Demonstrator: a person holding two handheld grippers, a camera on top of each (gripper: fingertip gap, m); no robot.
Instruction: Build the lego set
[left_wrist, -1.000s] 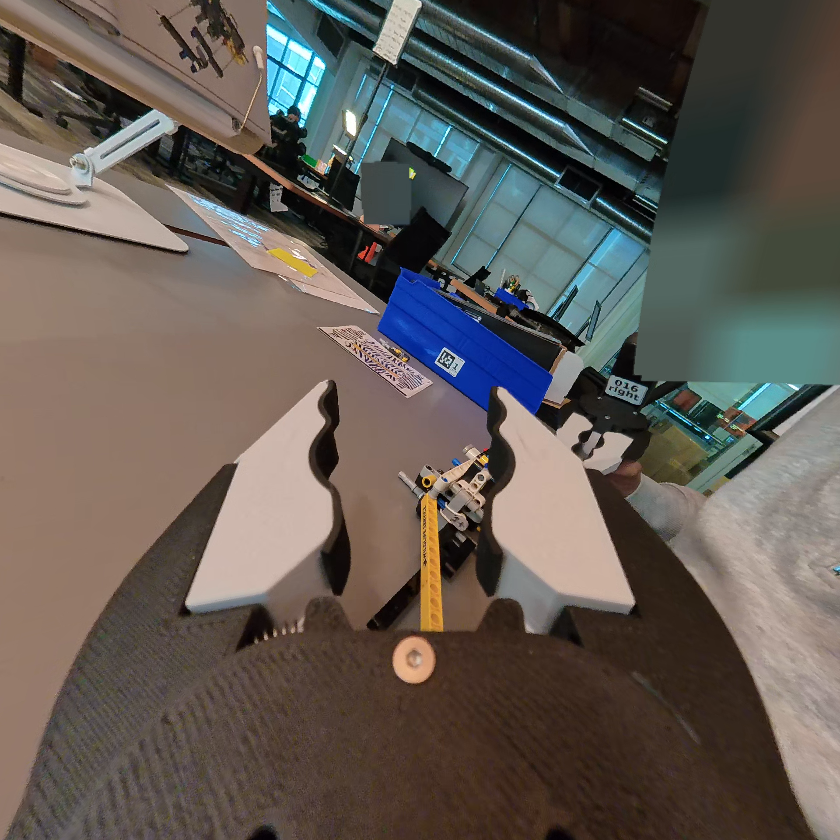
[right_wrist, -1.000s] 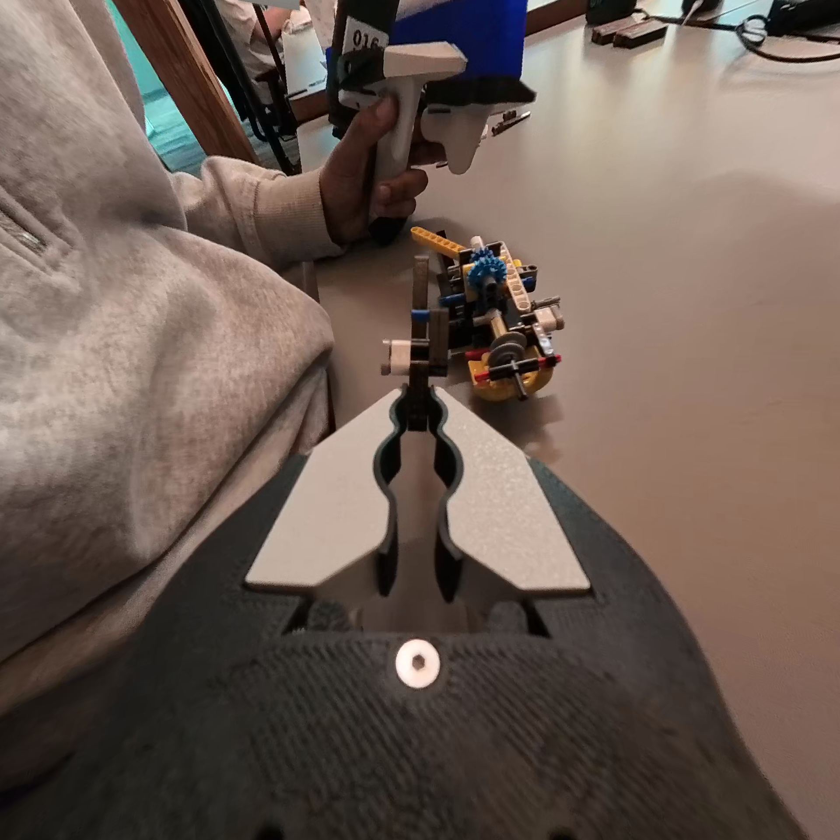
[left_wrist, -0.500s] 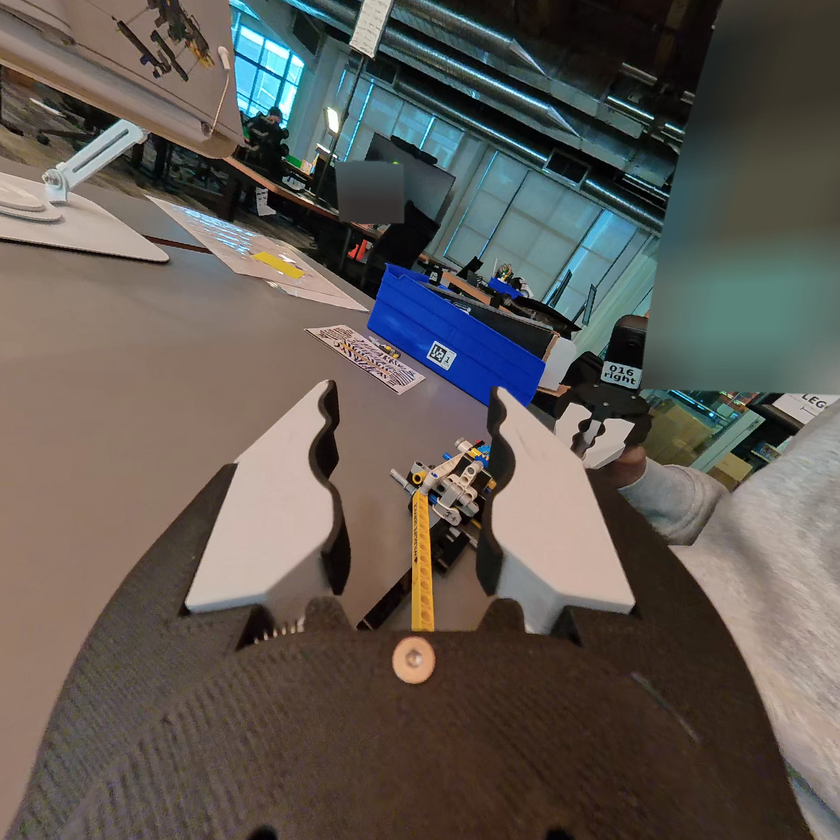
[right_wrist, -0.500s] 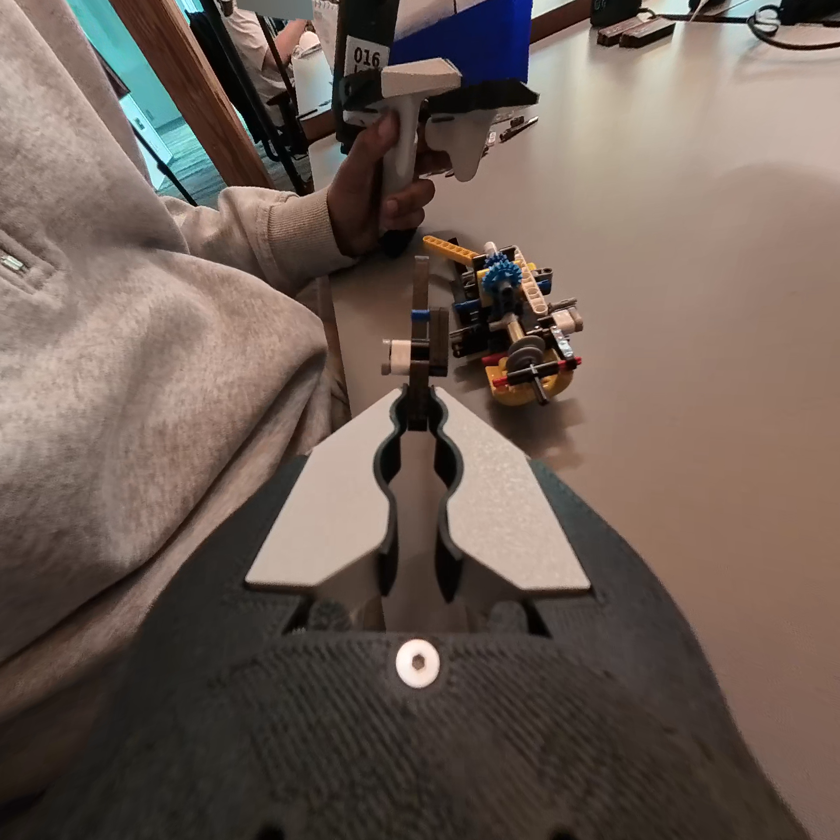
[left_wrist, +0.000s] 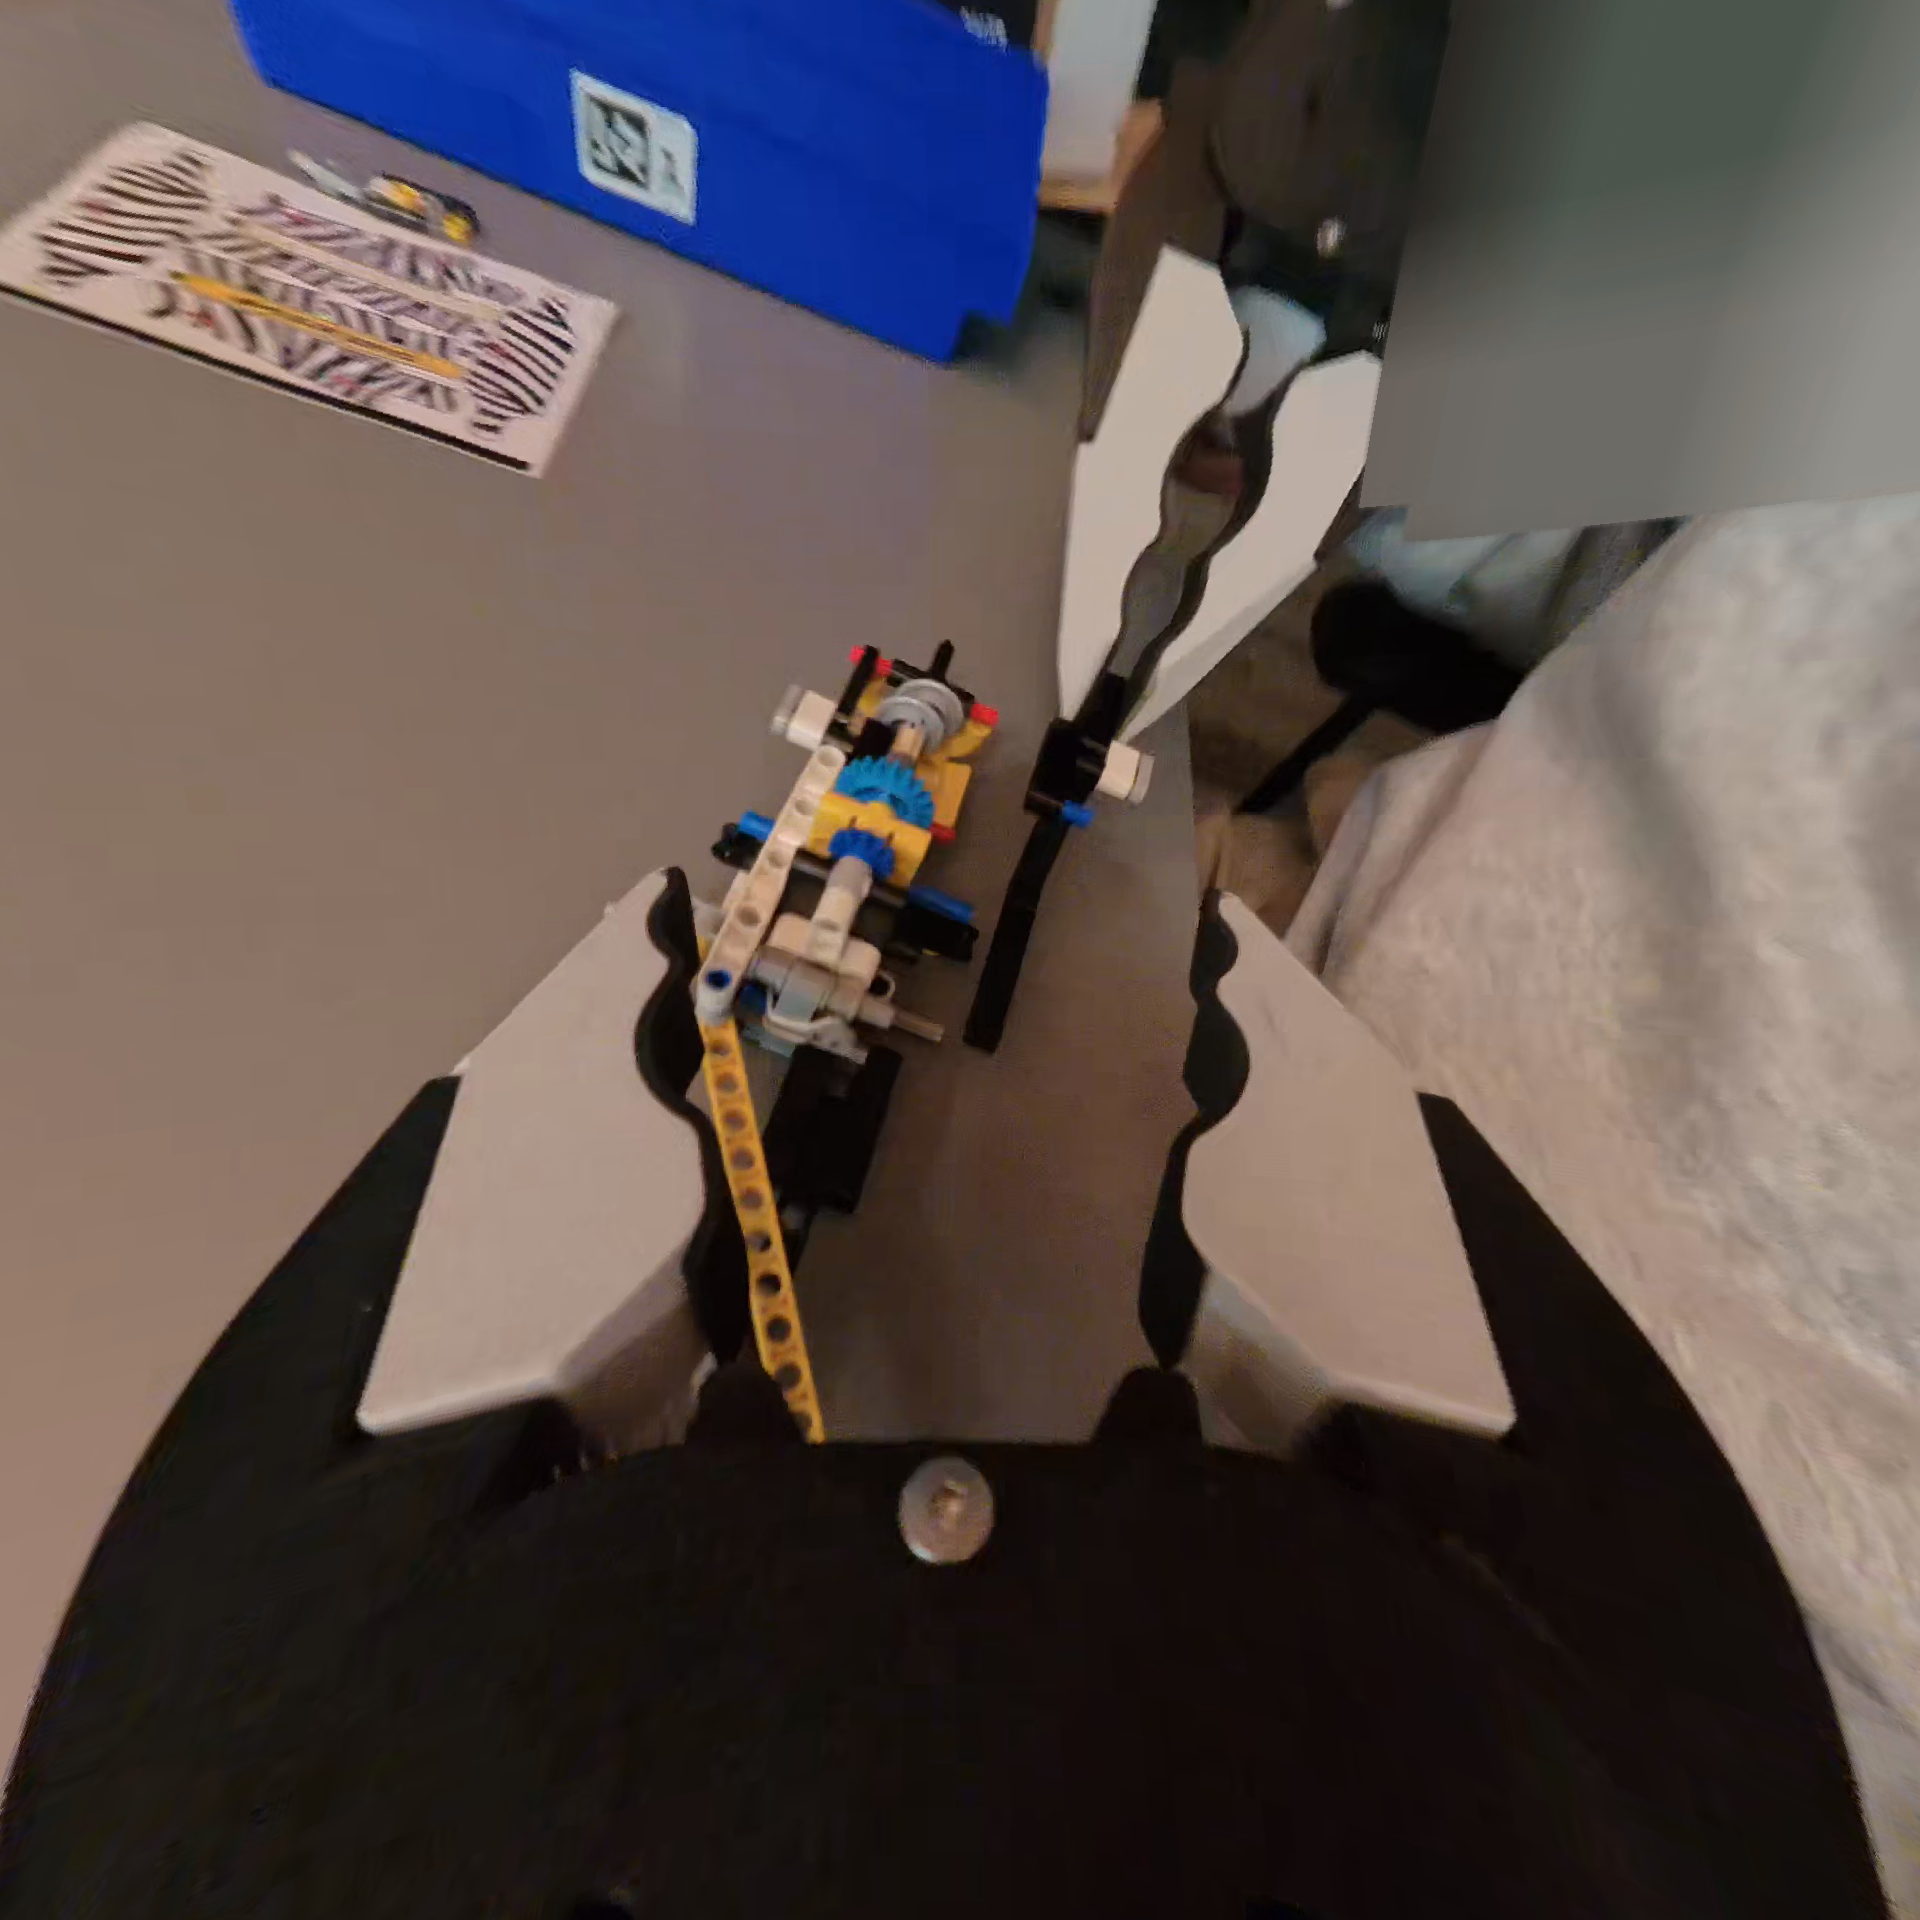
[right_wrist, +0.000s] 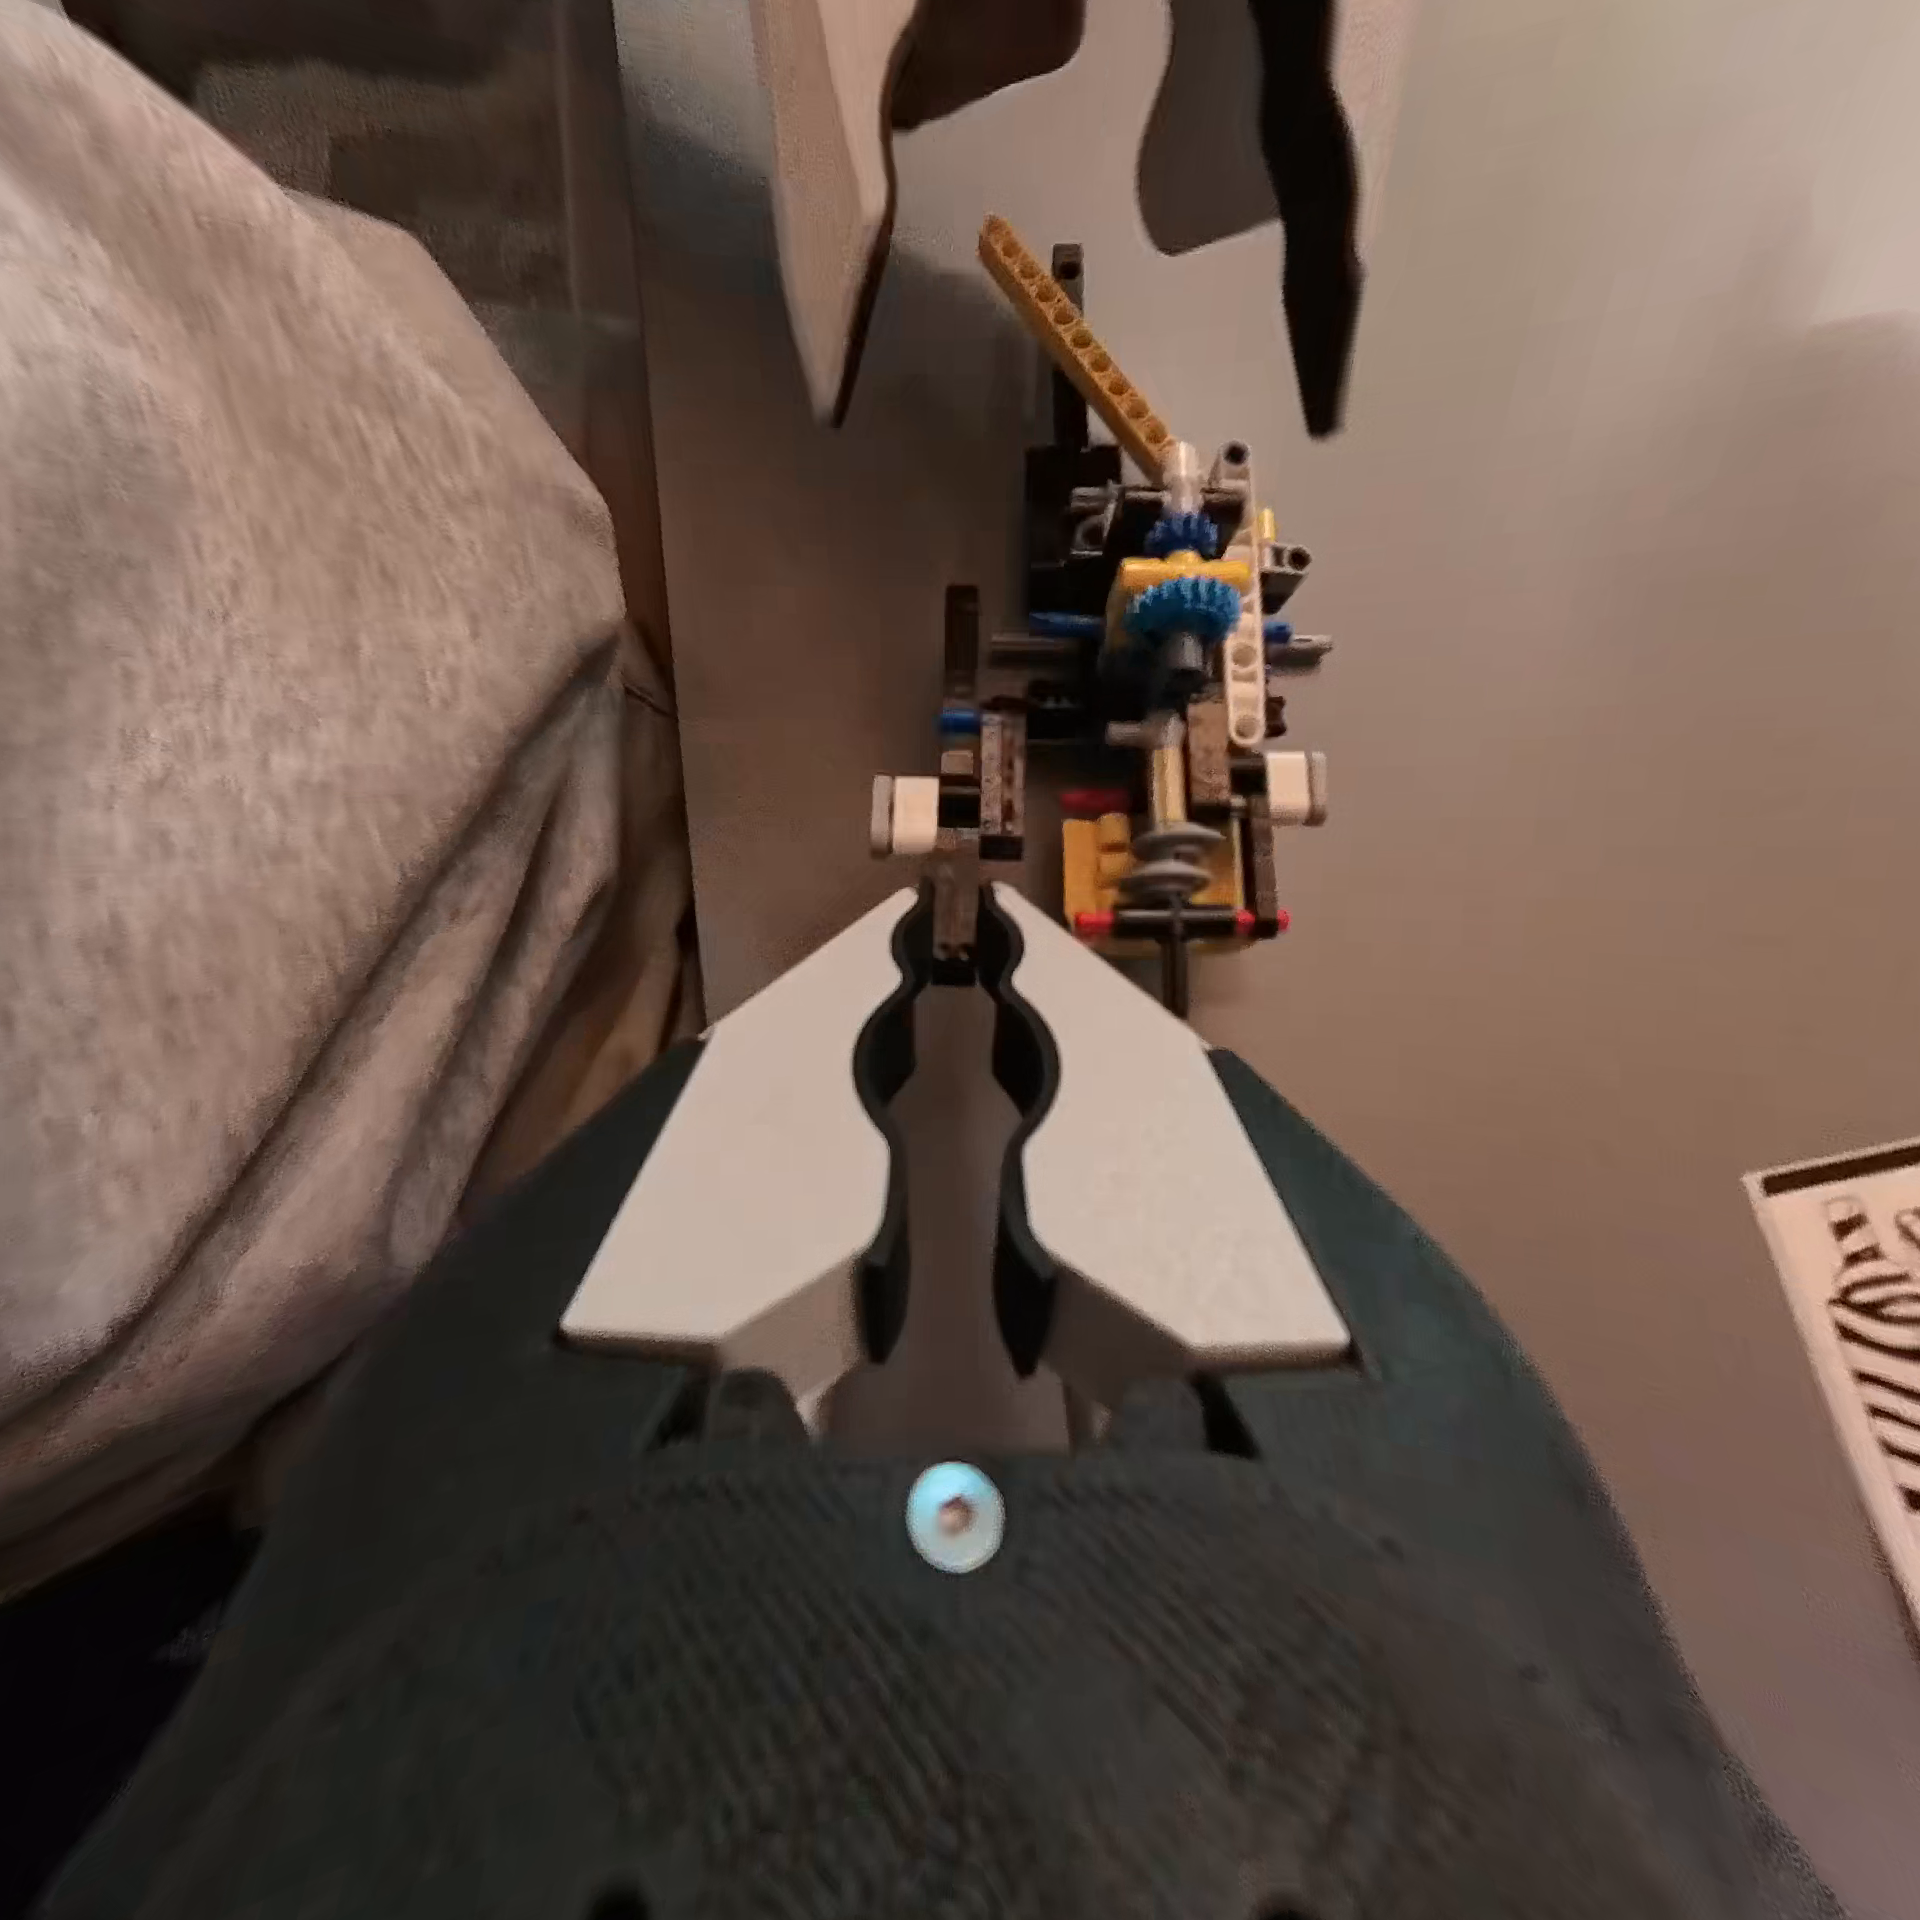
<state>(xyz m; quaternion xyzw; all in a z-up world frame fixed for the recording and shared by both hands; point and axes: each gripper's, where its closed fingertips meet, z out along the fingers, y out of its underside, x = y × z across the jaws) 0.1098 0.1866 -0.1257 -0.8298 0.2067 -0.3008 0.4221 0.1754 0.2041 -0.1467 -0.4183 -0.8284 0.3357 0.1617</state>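
A partly built lego model (left_wrist: 852, 862) with blue gears, a white beam and a long yellow beam (left_wrist: 753, 1195) lies on the grey table (left_wrist: 312, 727). My left gripper (left_wrist: 935, 904) is open and empty, and hovers over the model's near end, with the yellow beam running between its fingers. My right gripper (right_wrist: 956, 914) is shut on a black beam sub-assembly (right_wrist: 961, 810) with a white pin, held just left of the model (right_wrist: 1174, 707). In the left wrist view that black piece (left_wrist: 1039, 873) hangs right of the model. The left gripper (right_wrist: 1075, 421) shows at the top of the right wrist view.
A blue bin (left_wrist: 727, 135) stands at the far side of the table, with a striped sticker sheet (left_wrist: 301, 291) and a small loose part left of it. The sheet's corner also shows in the right wrist view (right_wrist: 1849, 1351). A person's grey sleeve (left_wrist: 1610, 935) fills the right. My right fingertips sit around 8 cm from my left ones.
Both grippers have tipped down and come in over the model. The right gripper has carried the black piece close alongside the model. The left gripper stays open.
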